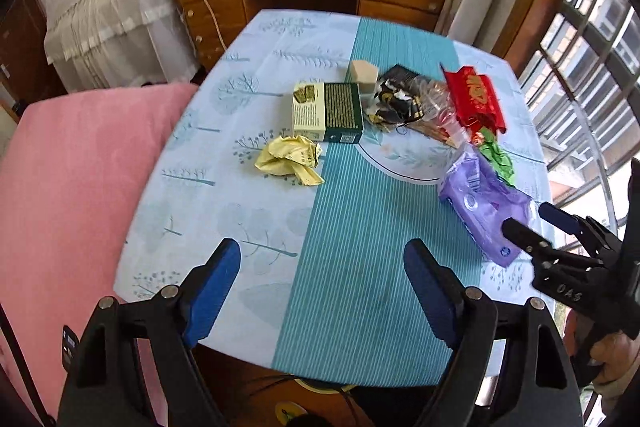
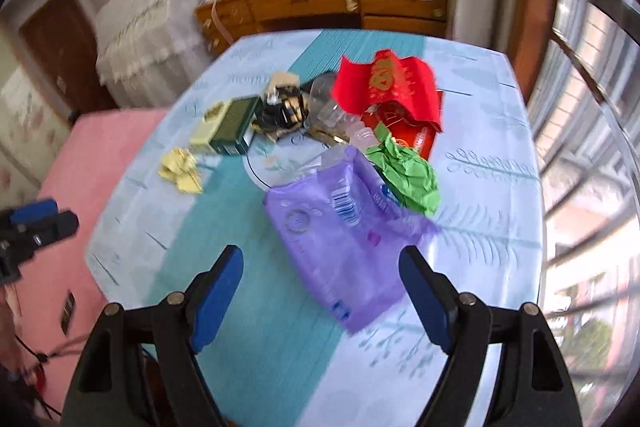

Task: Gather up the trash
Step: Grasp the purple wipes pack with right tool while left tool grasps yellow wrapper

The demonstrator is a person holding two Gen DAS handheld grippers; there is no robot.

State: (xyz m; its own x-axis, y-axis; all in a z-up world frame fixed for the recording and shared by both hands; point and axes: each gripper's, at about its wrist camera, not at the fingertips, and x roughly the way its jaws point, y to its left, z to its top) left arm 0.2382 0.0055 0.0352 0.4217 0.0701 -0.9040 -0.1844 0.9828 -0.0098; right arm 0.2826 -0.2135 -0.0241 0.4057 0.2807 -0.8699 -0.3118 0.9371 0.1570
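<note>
1. Left gripper (image 1: 322, 291): blue-padded fingers (image 1: 212, 291) spread wide, nothing between, hovering over the near striped part of the bench (image 1: 360, 307).
2. Right gripper (image 2: 320, 297): fingers (image 2: 218, 293) wide too, empty, poised above the near end of the purple wrapper (image 2: 344, 247); not touching as far as visible.
3. Risk: thin slippery purple film, probably limp. Pads could pinch only one layer and let it slide out, or bunch the cloth underneath along with it.
4. Risk: green crumpled paper (image 2: 404, 173) lying right against the purple wrapper's far edge. Dragging one likely pulls or flicks the other toward the window-side bench edge.
5. Risk: both tools close at the right side in the left wrist view. Possible collision if both go for the same piece.
6. Yellow crumpled paper (image 1: 290, 163): loose ball, sharp creases, light, alone left of centre. Easy pinch, may spring open.
7. Green-and-cream box (image 1: 328, 113): rigid card, flat faces, lying flat. Could be too broad for the fingers across its wide face.
8. Black-and-gold wrapper (image 1: 398, 97), clear plastic and red foil bag (image 1: 476, 99): crinkly, glossy, tangled in a heap partly on a white plate (image 1: 400, 167). Lifting one could scatter the rest.
9. Bench cloth: smooth, printed pale blue with teal stripes.
10. No bin in view, so drop-off spot unknown.
</note>
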